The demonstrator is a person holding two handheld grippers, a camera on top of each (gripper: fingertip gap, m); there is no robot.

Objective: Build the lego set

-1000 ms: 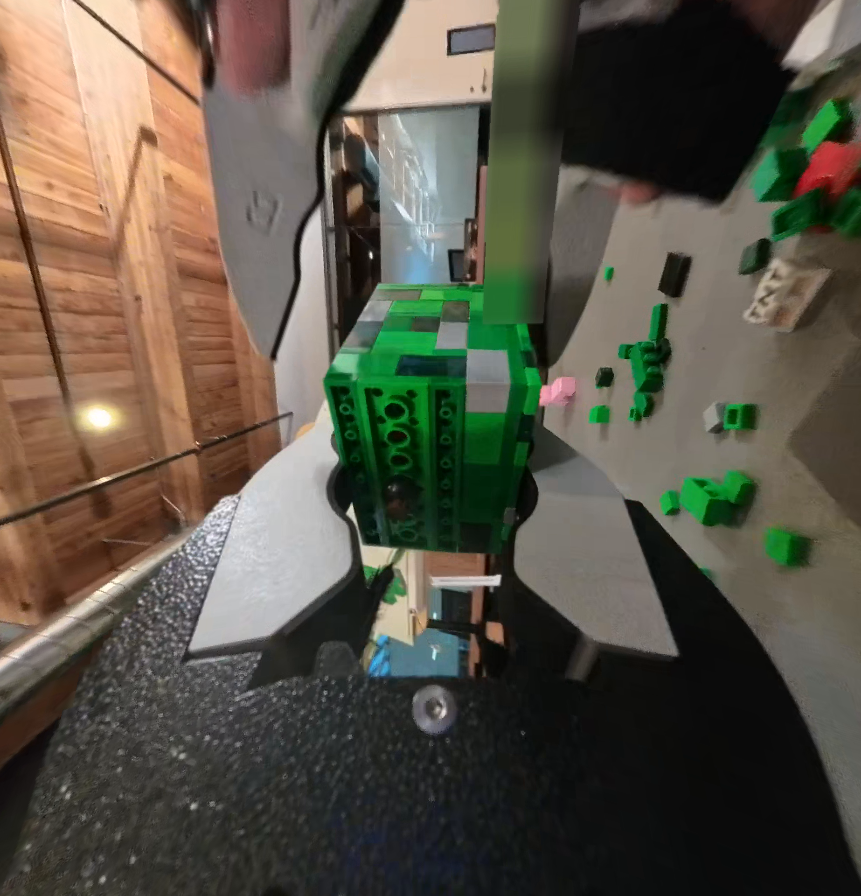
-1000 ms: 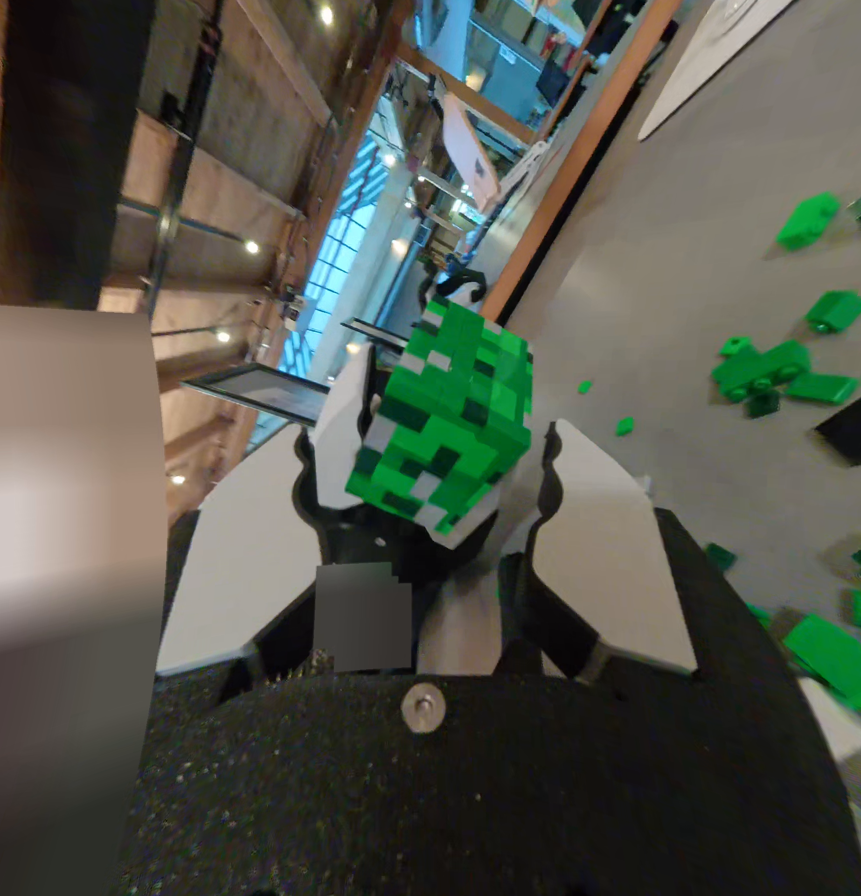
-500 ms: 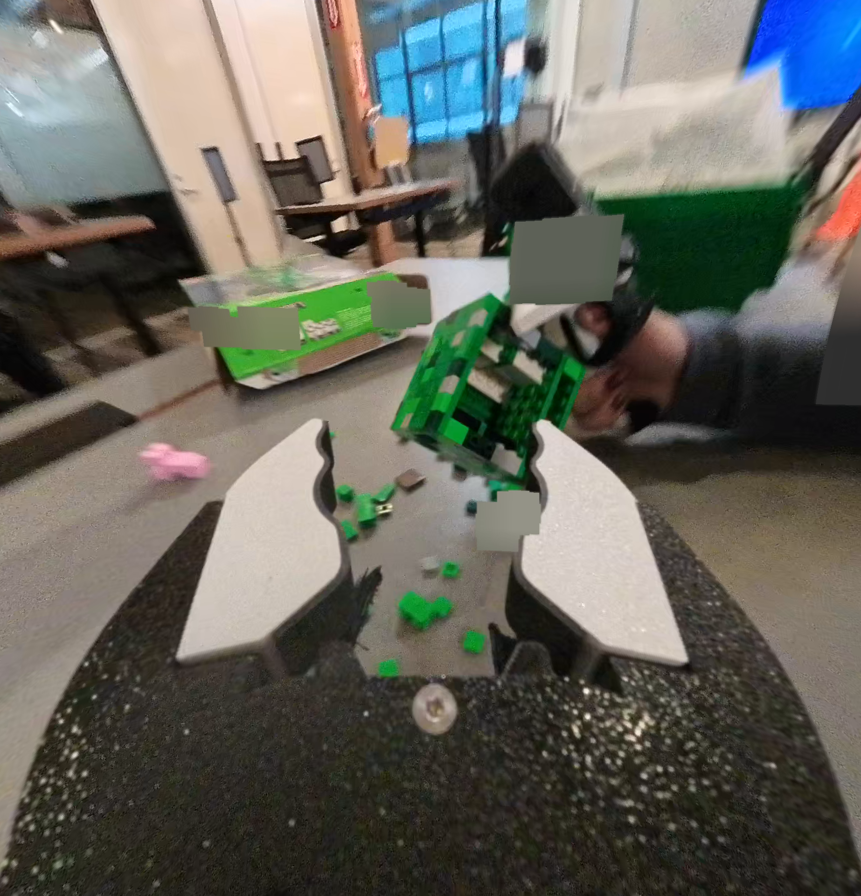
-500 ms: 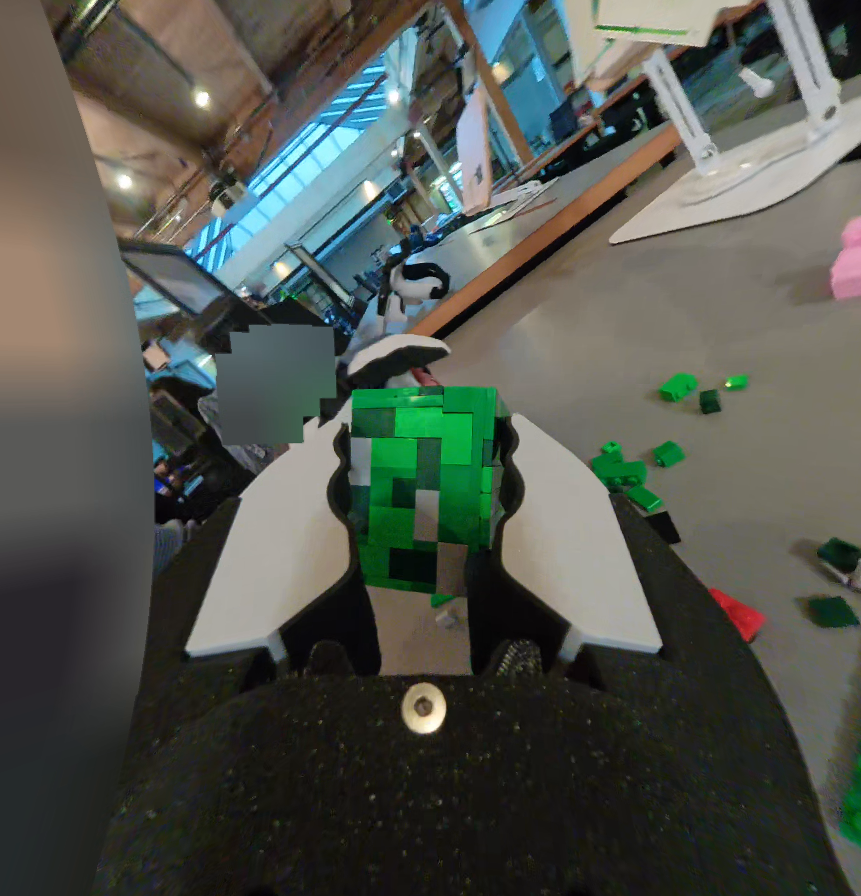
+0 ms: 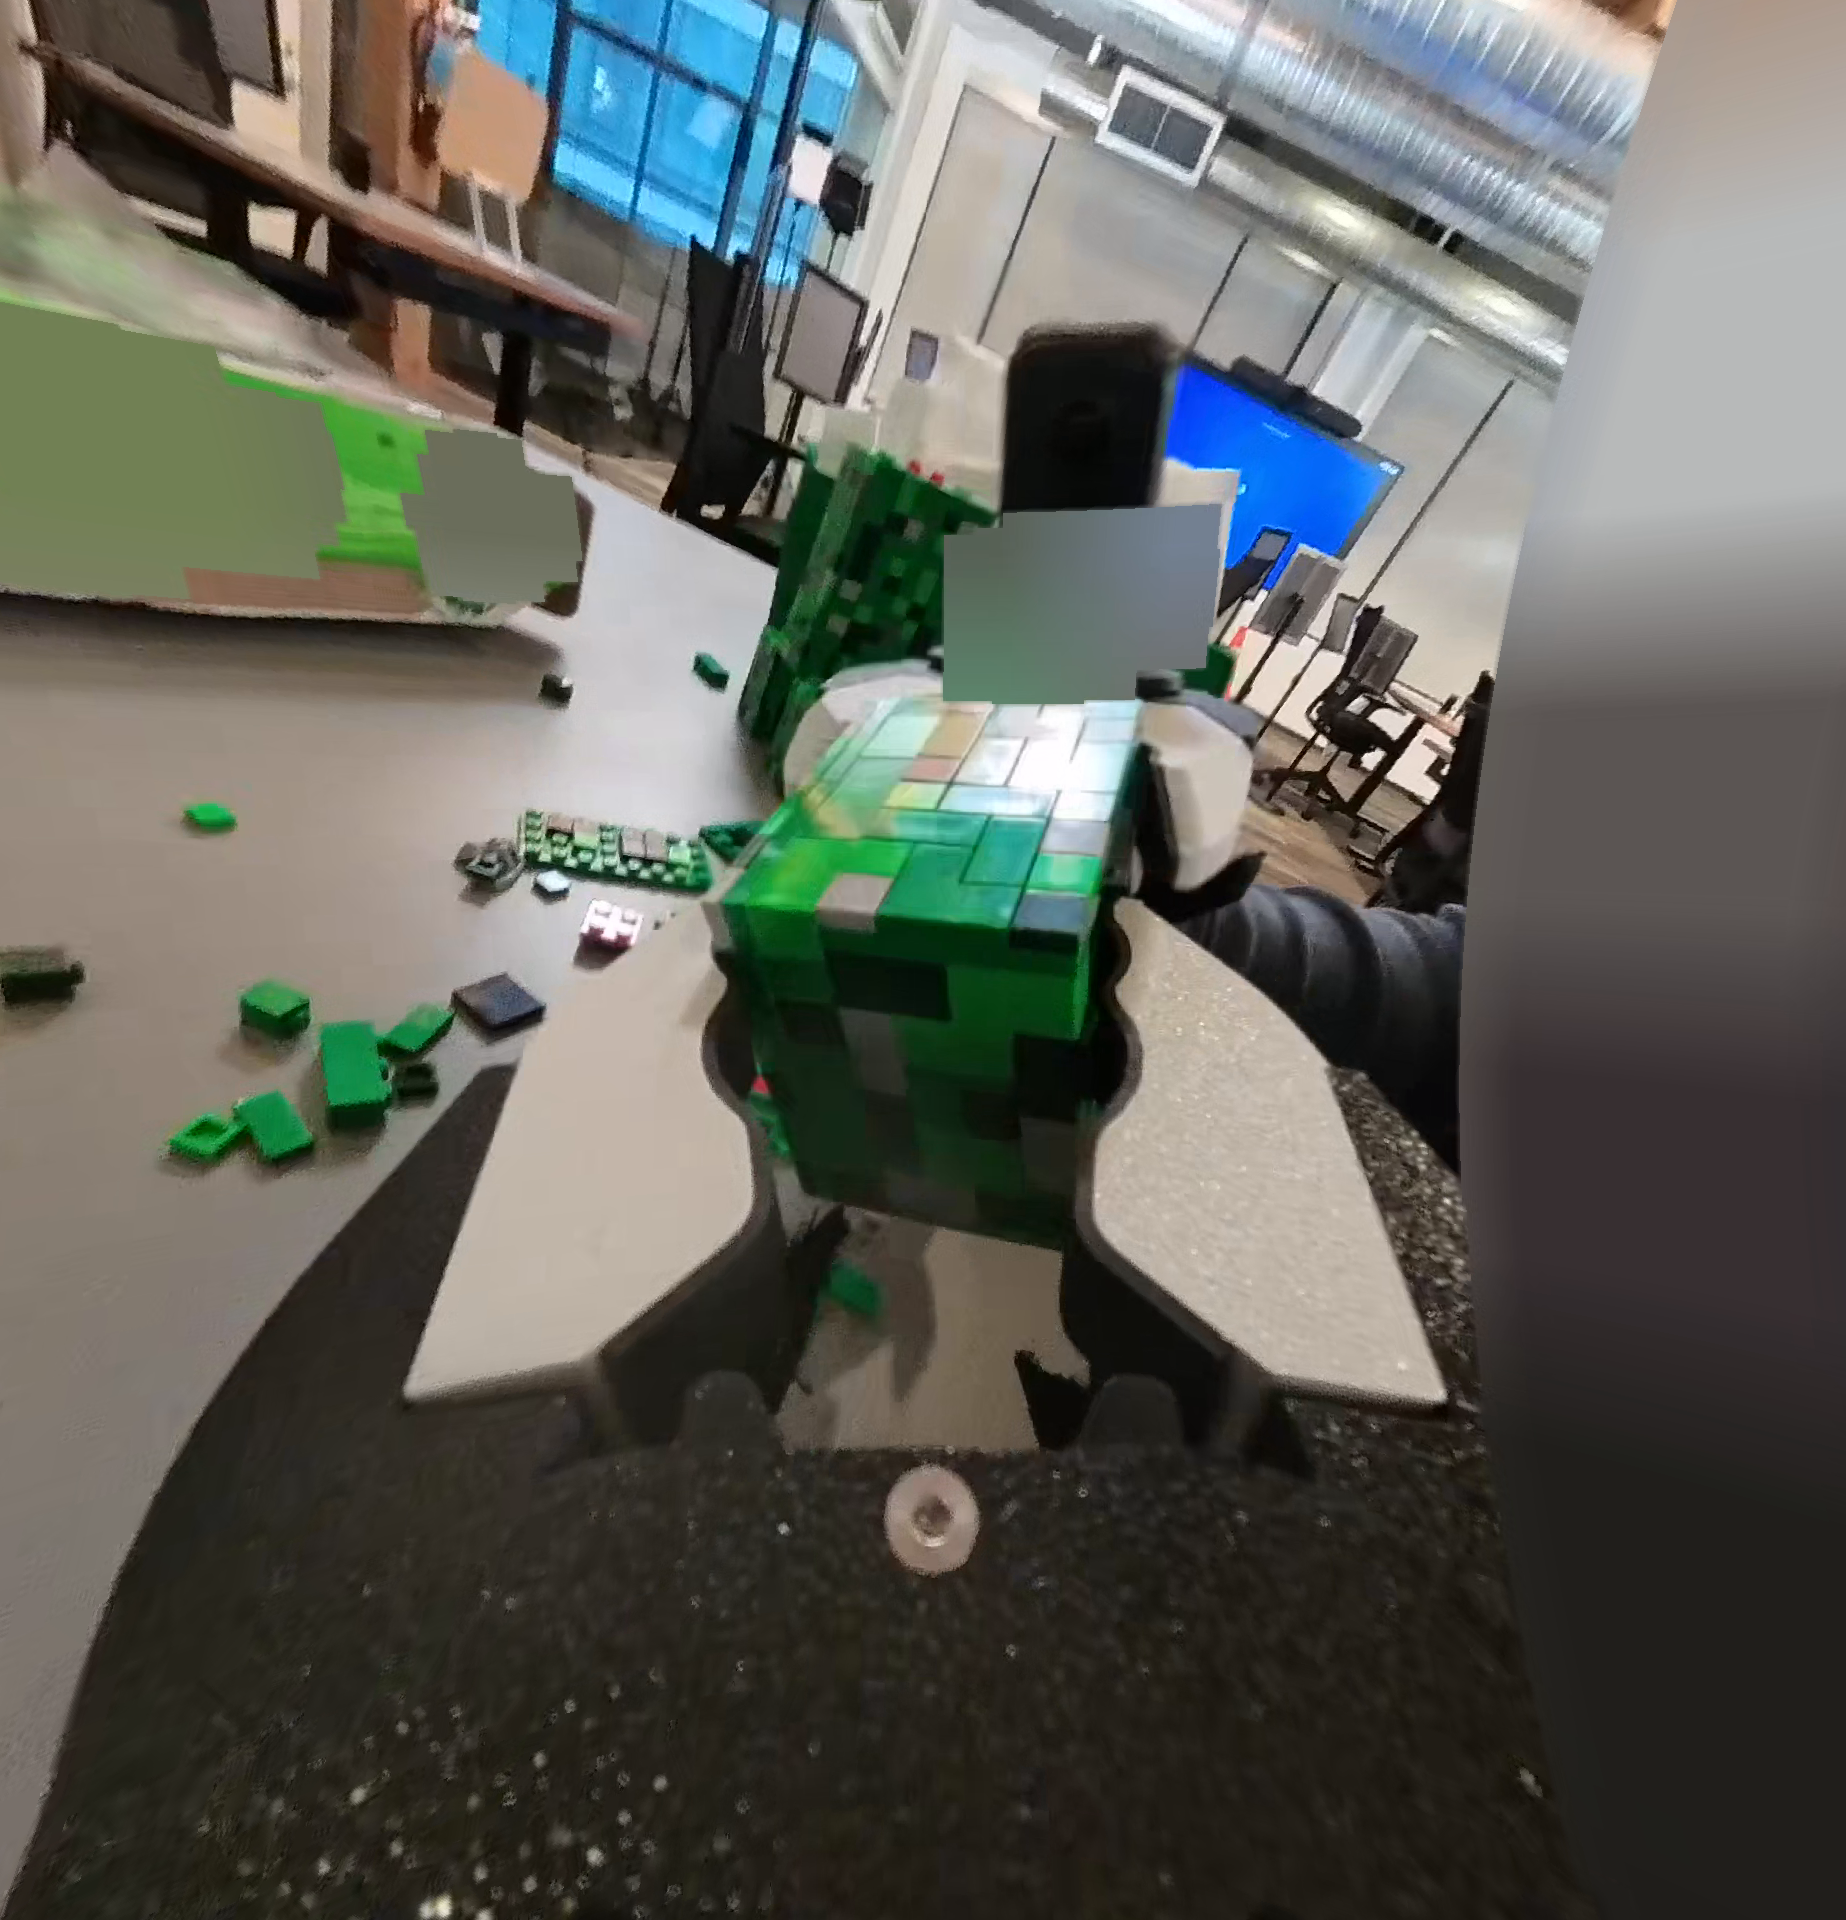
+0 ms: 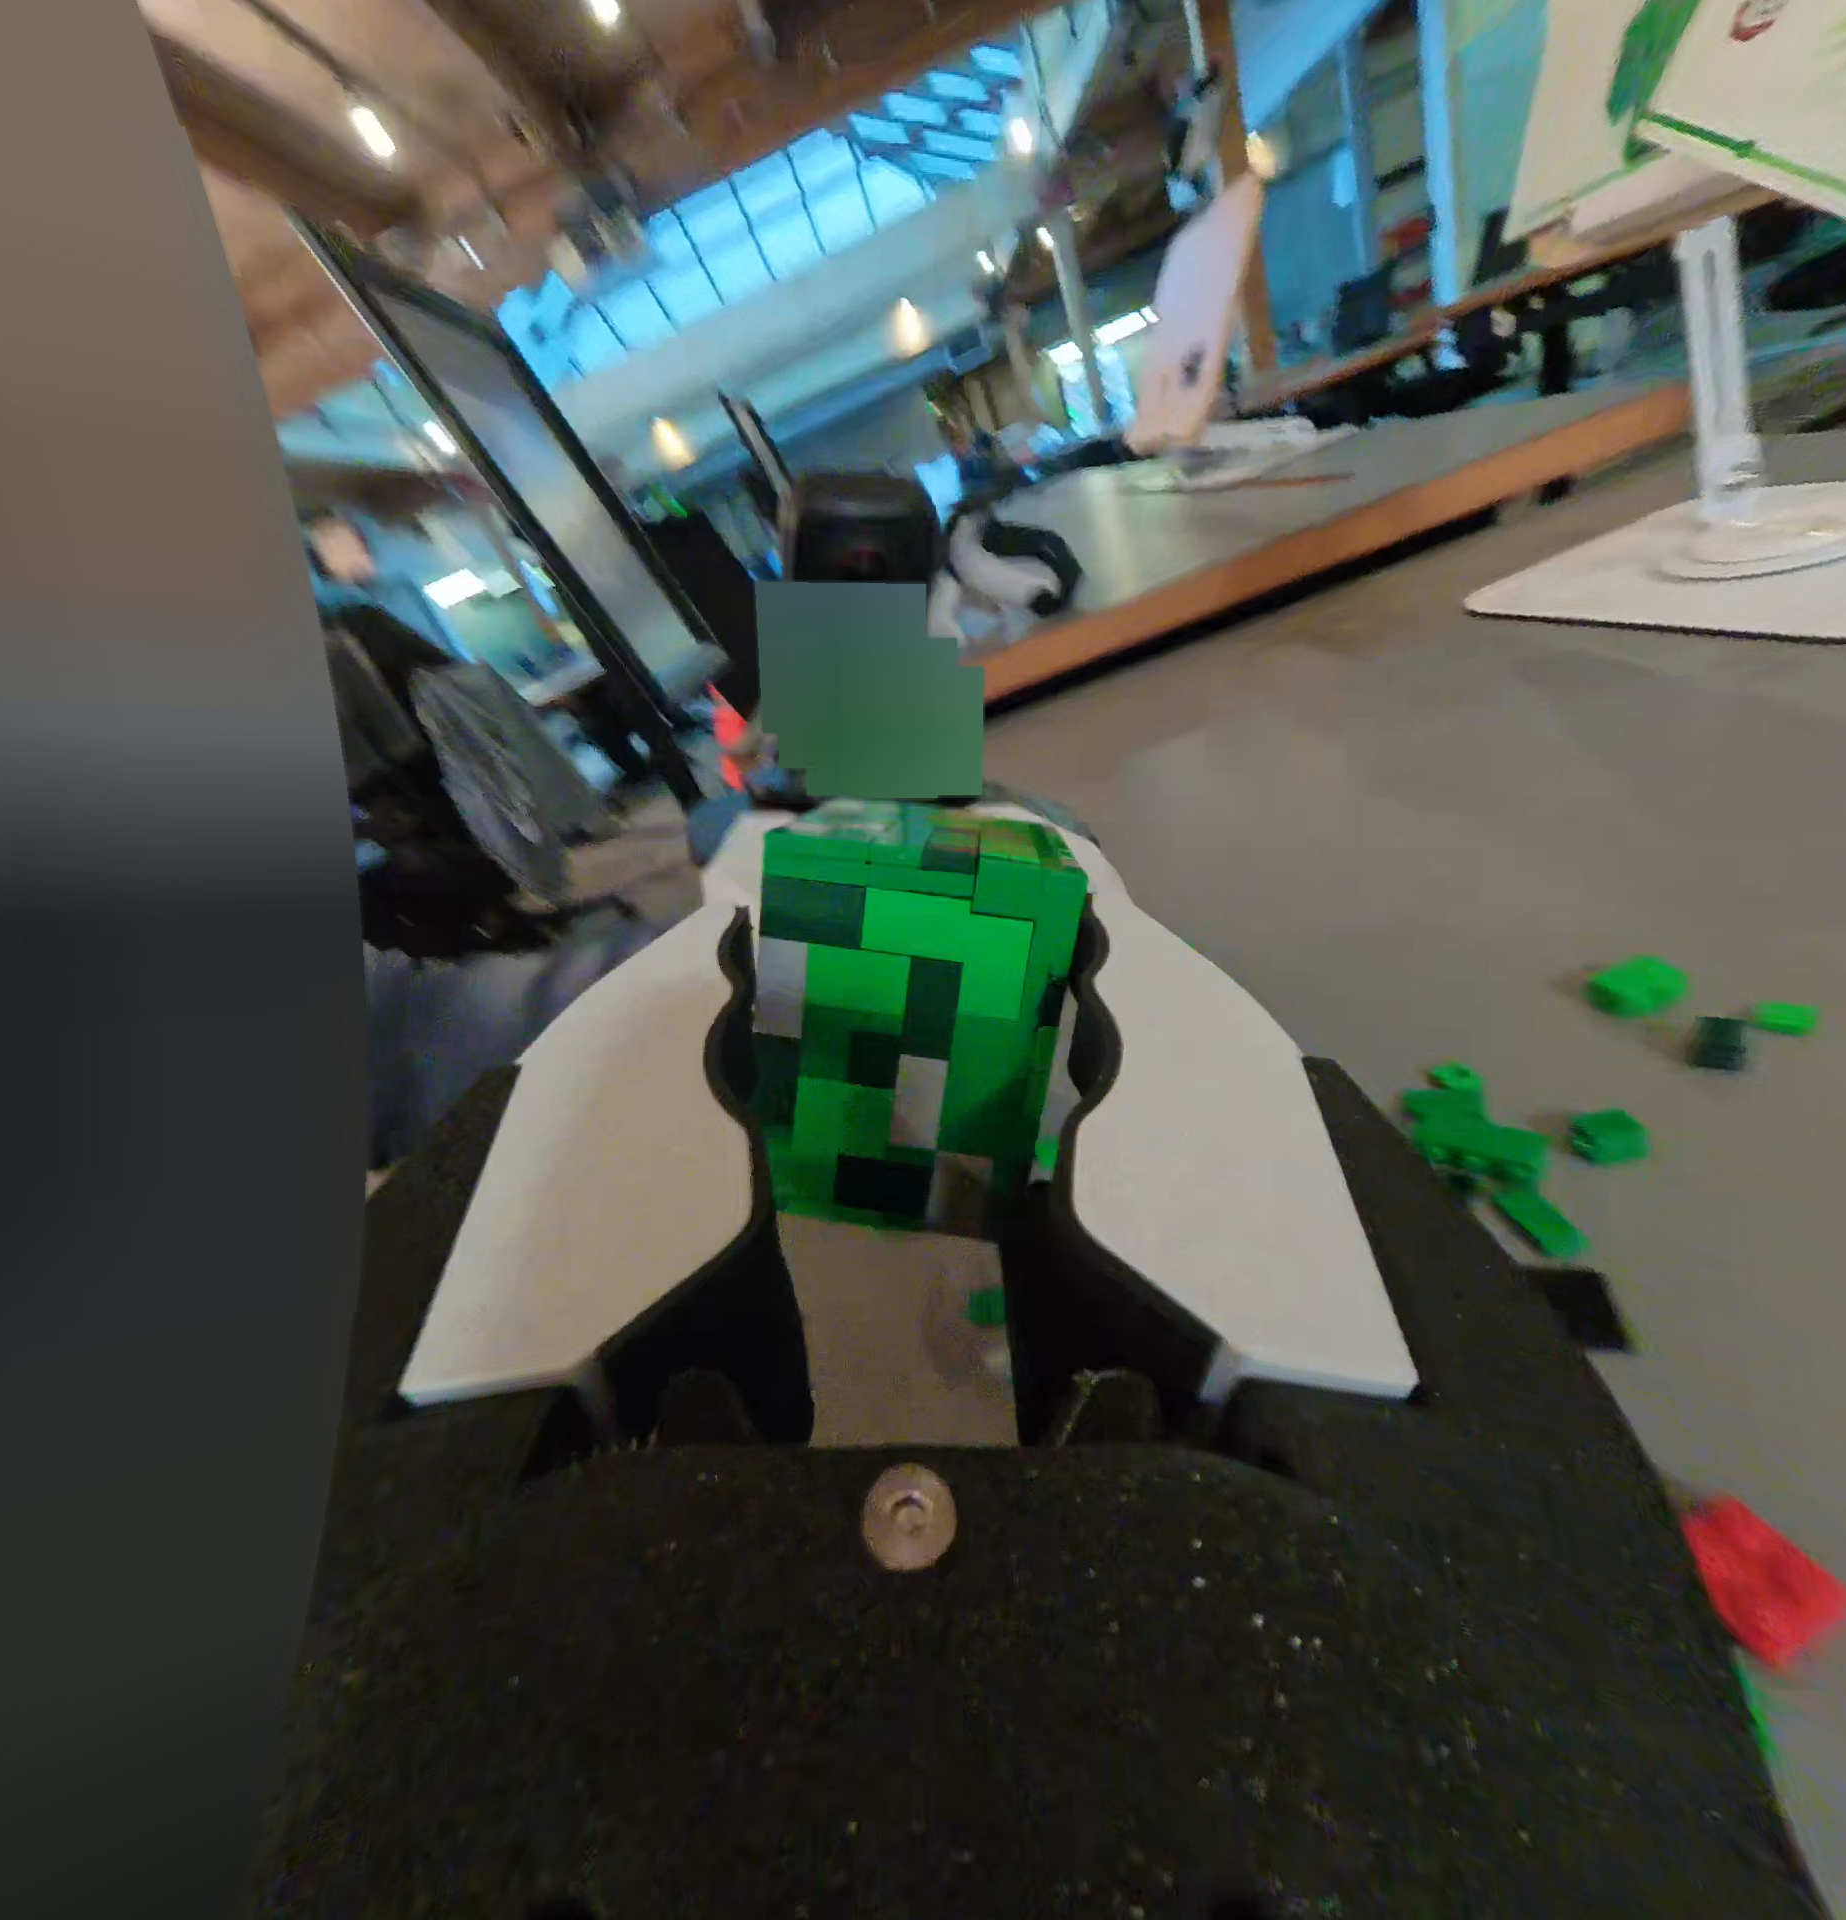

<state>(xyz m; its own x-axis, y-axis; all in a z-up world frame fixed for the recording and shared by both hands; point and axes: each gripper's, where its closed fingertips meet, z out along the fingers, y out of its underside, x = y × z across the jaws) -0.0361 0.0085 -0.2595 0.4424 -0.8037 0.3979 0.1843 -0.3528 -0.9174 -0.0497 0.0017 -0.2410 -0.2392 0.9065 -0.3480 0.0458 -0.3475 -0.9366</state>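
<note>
The grey tabletop point(image 5: 275, 1299) stretched wide under you, with a green box point(image 5: 358, 488) lying at its far left edge and a taller green build point(image 5: 846, 582) standing behind the work. Between your tools you held the cube point(image 5: 929, 997), a blocky head of green, dark and grey tiles, raised just off the tabletop by the look of the shadow beneath it. Your left tool point(image 5: 914, 1049) was clamped on its two sides, and your right tool point(image 6: 914, 1023) met it from the opposite end, its fingers pressed to the other pair of faces. Smaller things lay well apart: a studded plate point(image 5: 612, 847) to the left, loose green bricks point(image 5: 316, 1081) nearer you, and a red piece point(image 6: 1766, 1584) by your right side. The cube likely handled as light and stiff, but its smooth tiles looked slippery and could pop off under a twist. You did best to grip flat across opposite faces, low on the body and away from edges, and to squeeze only enough to hold.
</note>
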